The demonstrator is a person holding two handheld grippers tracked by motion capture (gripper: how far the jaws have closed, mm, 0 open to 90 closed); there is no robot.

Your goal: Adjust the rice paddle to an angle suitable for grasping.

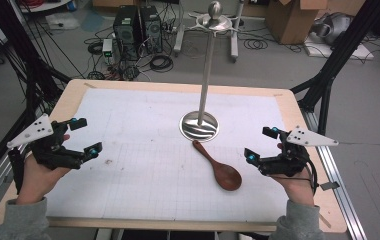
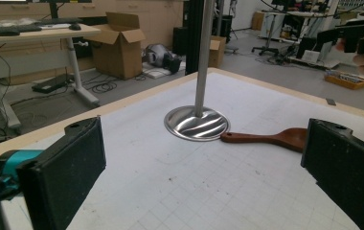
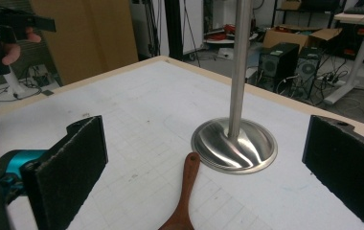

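Note:
A dark wooden spoon [image 1: 219, 166] lies on the white gridded mat [image 1: 143, 165], its handle tip touching or nearly touching the round base of a steel stand [image 1: 199, 126]. The stand's pole [image 1: 207, 65] rises to a knob with short hooks. My left gripper [image 1: 86, 136] hovers at the mat's left side, jaws wide open with nothing between them. My right gripper [image 1: 261, 144] hovers right of the spoon's bowl, also open and holding nothing. The spoon [image 2: 271, 138] and the stand's base [image 2: 197, 122] lie ahead of the left gripper [image 2: 204, 177]. The spoon's handle [image 3: 187, 191] lies between the right gripper's [image 3: 204, 177] open jaws.
The wooden table [image 1: 73, 97] ends close behind both hands. Computer towers [image 1: 138, 30], cables and cardboard boxes [image 1: 293, 20] sit on the floor beyond. Black frame legs [image 1: 333, 65] flank the table on both sides.

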